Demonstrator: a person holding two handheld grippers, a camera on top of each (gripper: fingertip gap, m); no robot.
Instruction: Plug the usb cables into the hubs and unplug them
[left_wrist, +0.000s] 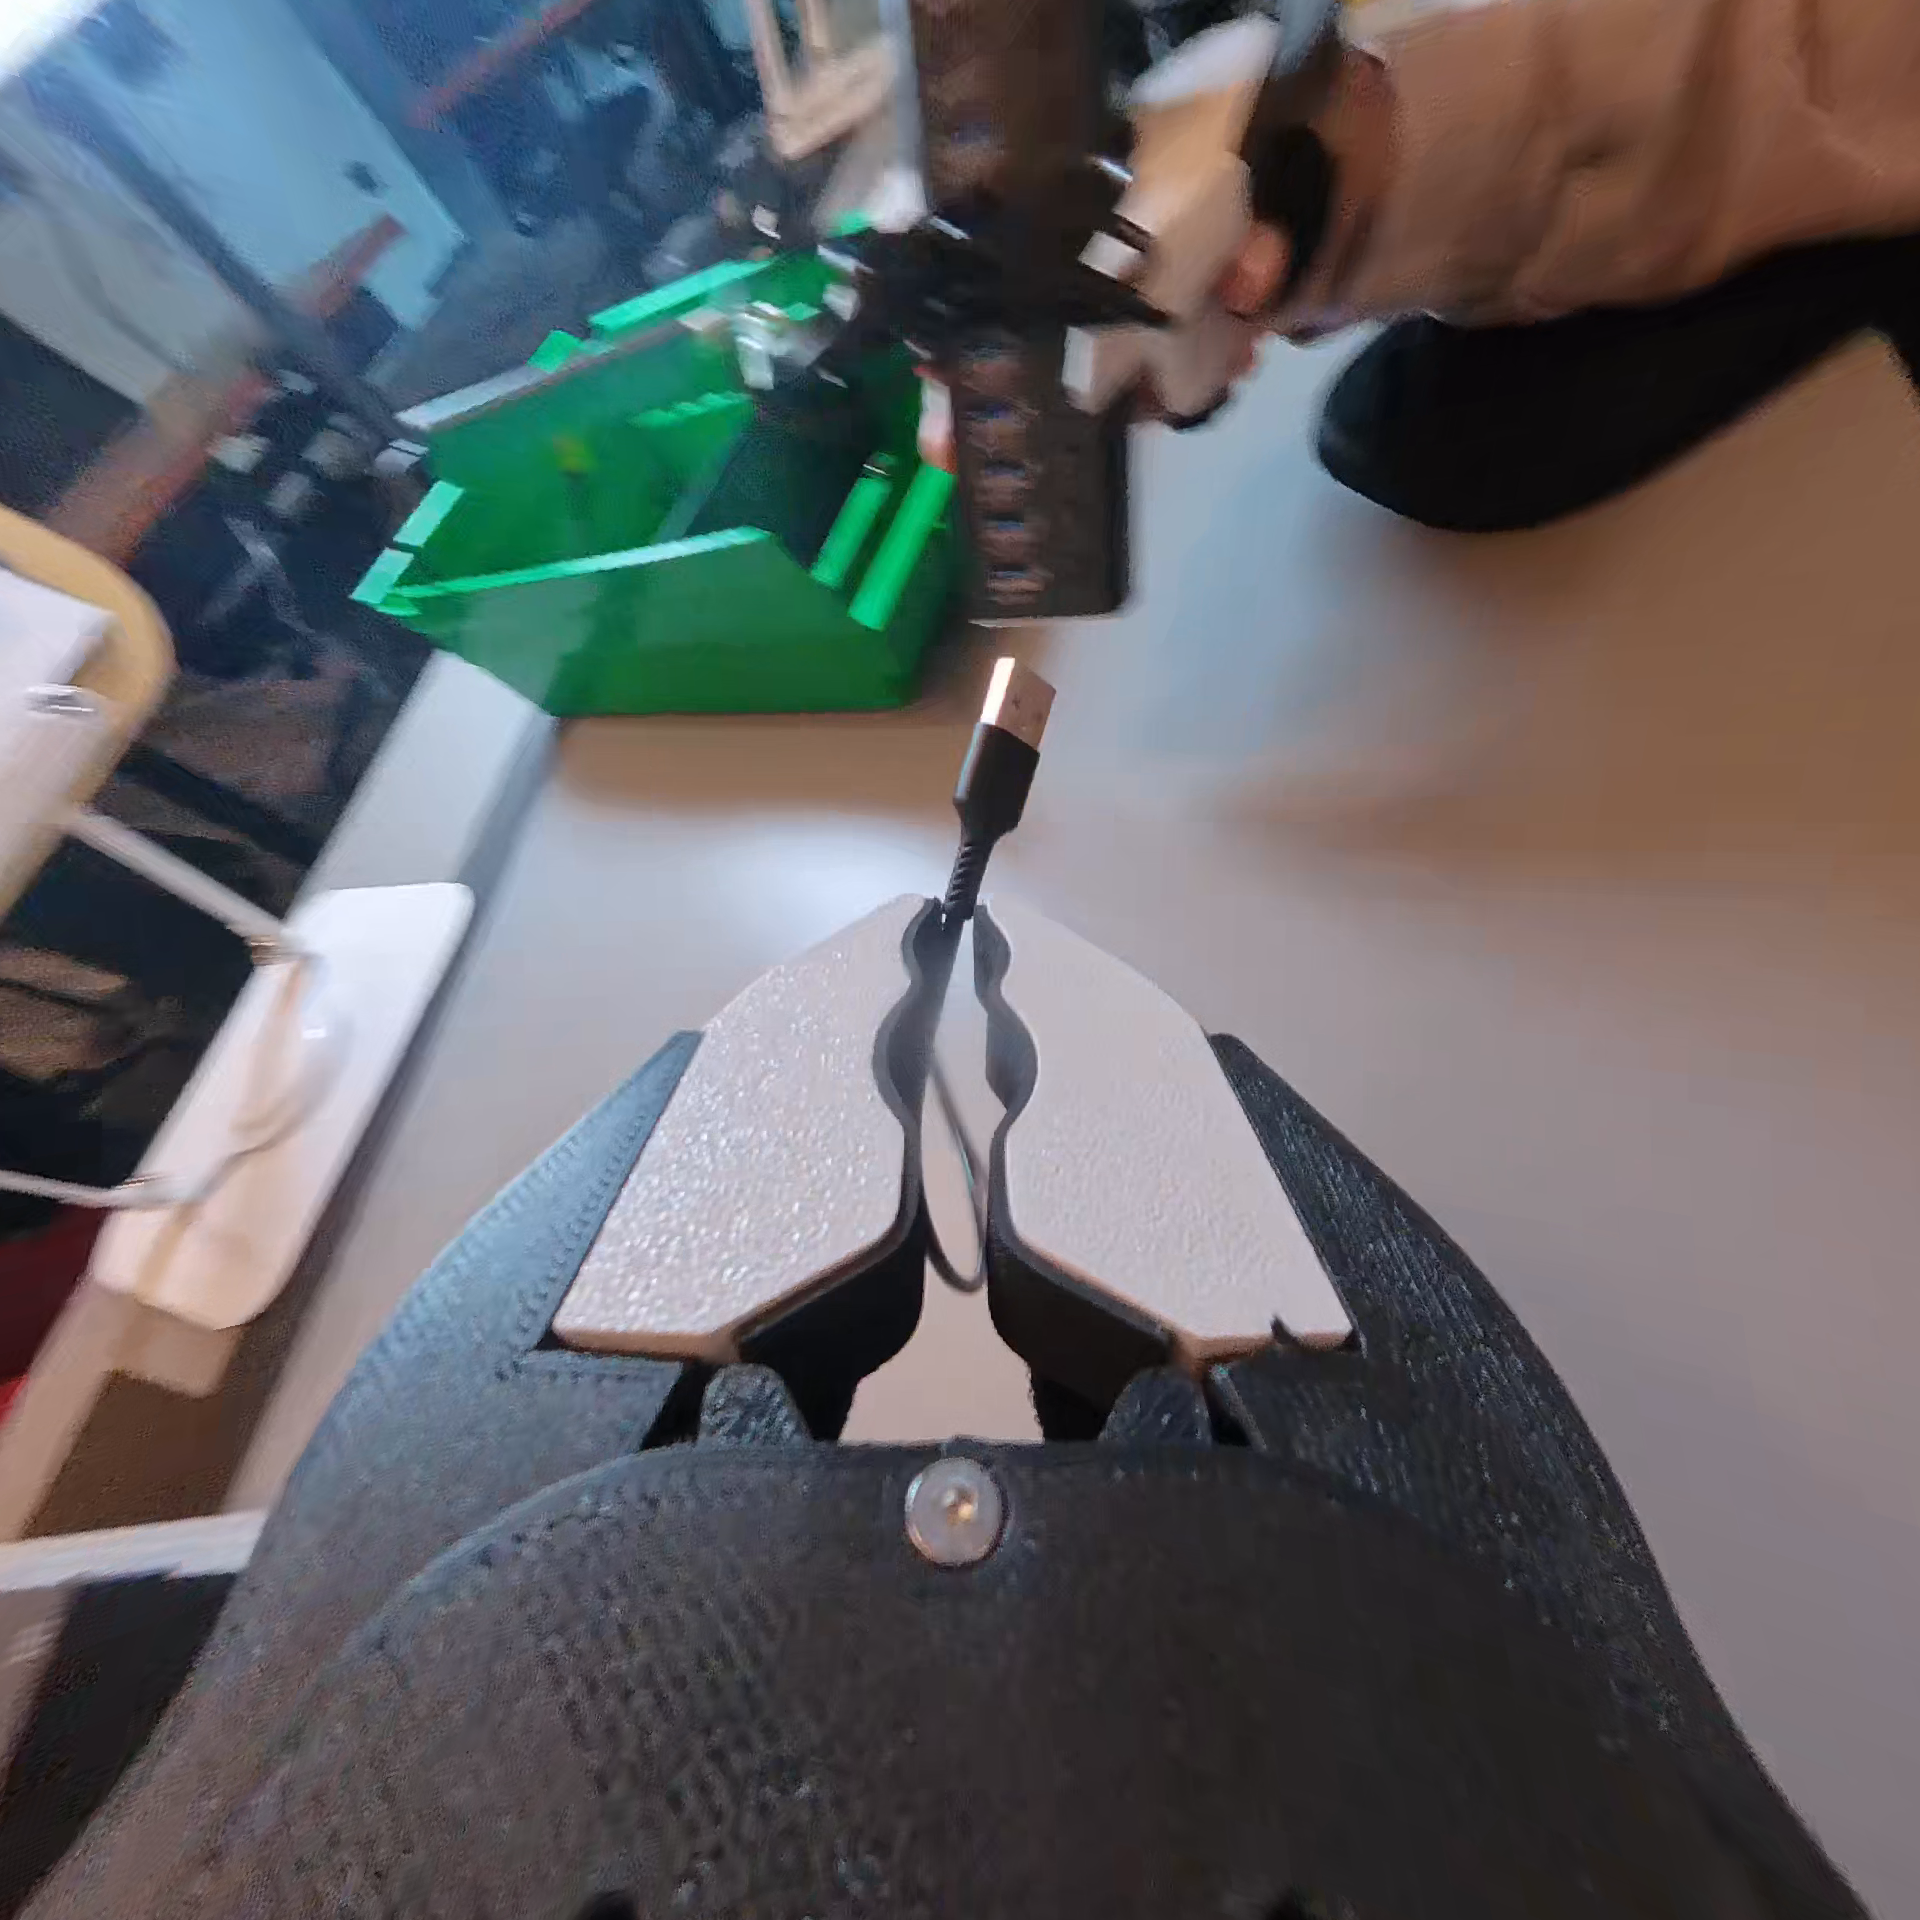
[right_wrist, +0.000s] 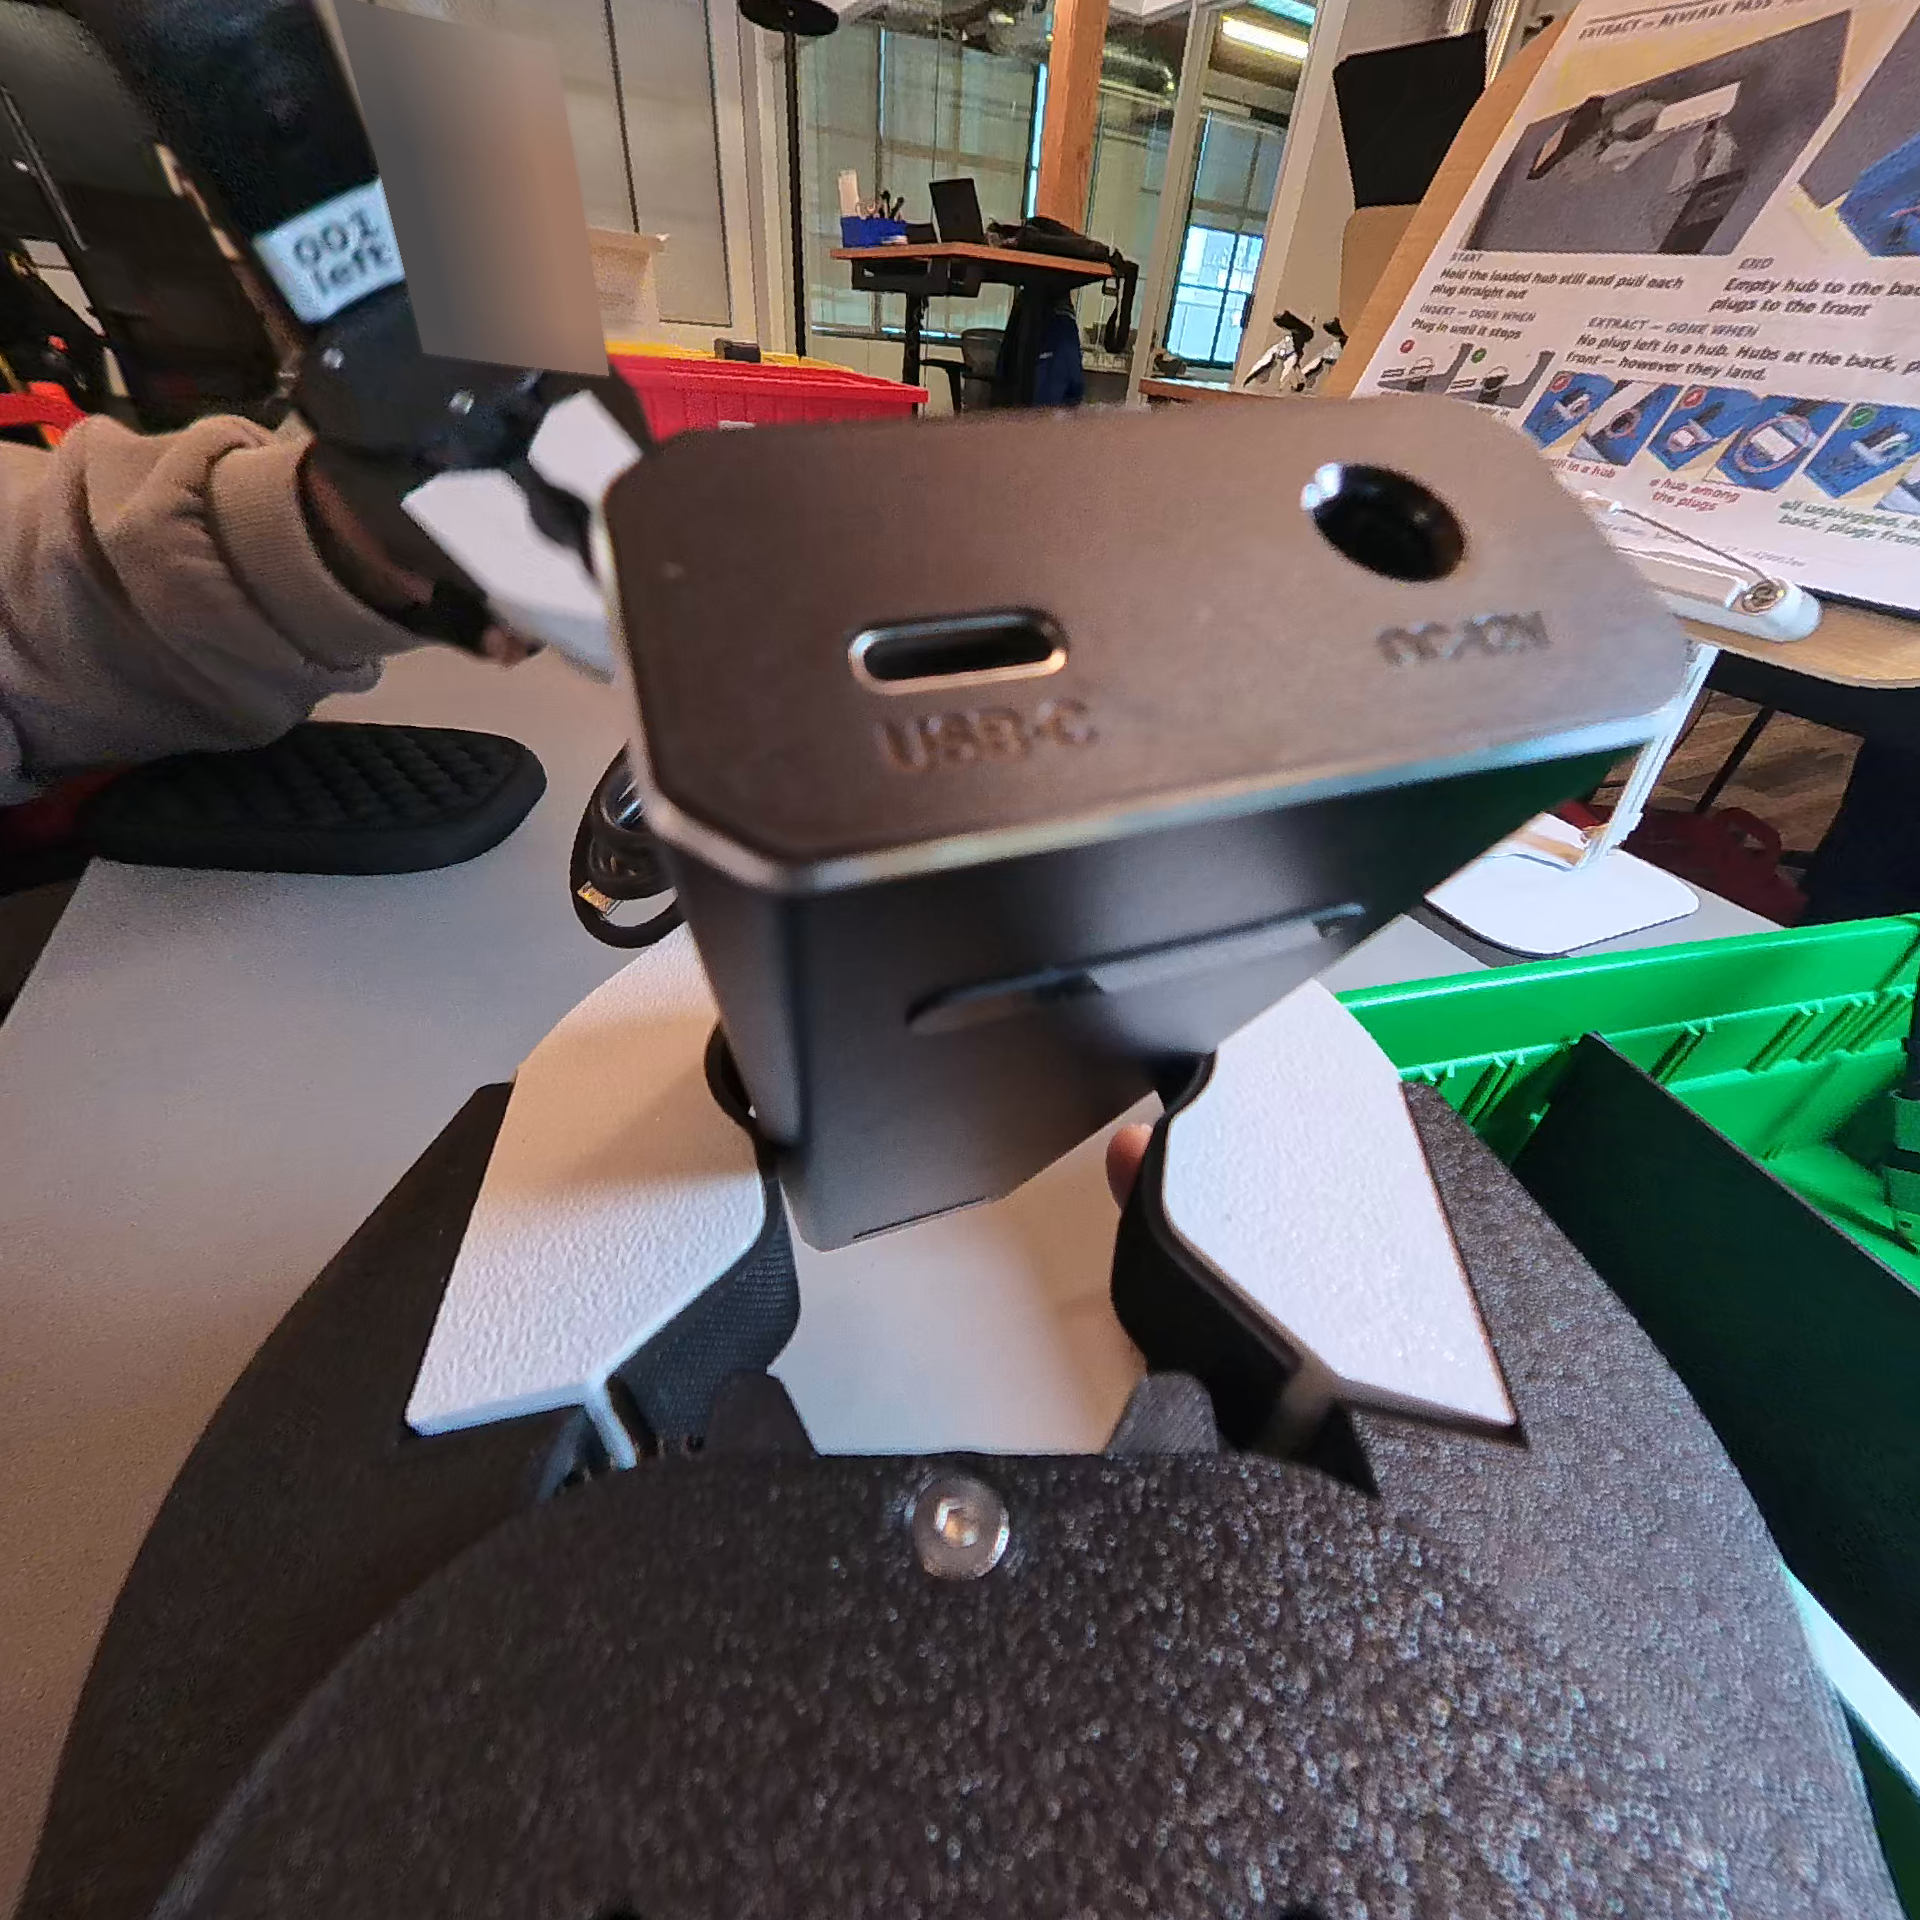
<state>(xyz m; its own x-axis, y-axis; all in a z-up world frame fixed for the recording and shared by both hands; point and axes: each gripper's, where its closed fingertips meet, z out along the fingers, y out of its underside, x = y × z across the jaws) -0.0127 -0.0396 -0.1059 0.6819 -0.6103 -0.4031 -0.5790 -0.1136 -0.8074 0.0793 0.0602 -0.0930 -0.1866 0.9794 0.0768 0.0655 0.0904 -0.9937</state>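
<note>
Black braided USB cable (left_wrist: 961, 904), one in number, is pinched at its strain relief between the tips of the left gripper (left_wrist: 958, 914); the two white fingers are closed to a narrow slit around the cord, and the rest of the cord loops down between them. One metal USB-A plug (left_wrist: 1016, 698) stands clear ahead of the tips, in the air, just short of the lower end of one dark hub (left_wrist: 1039, 488) and not touching it.

One hub (right_wrist: 1091, 748), dark grey metal, is clamped in the right gripper (right_wrist: 966, 1174), whose two fingers are spread about as wide as the hub's body and press on its opposite sides. The end face shown in the right wrist view carries two openings: one oval port and one round socket. A row of ports runs along the hub in the left wrist view; blur prevents a count.

One green bin (left_wrist: 665, 582) sits on the pale table (left_wrist: 1455, 935) beside the hub. One black padded rest (right_wrist: 312, 795) lies on the table under a sleeved arm (right_wrist: 135, 582). One printed instruction sheet (right_wrist: 1704, 260) stands on a holder at the far right.
</note>
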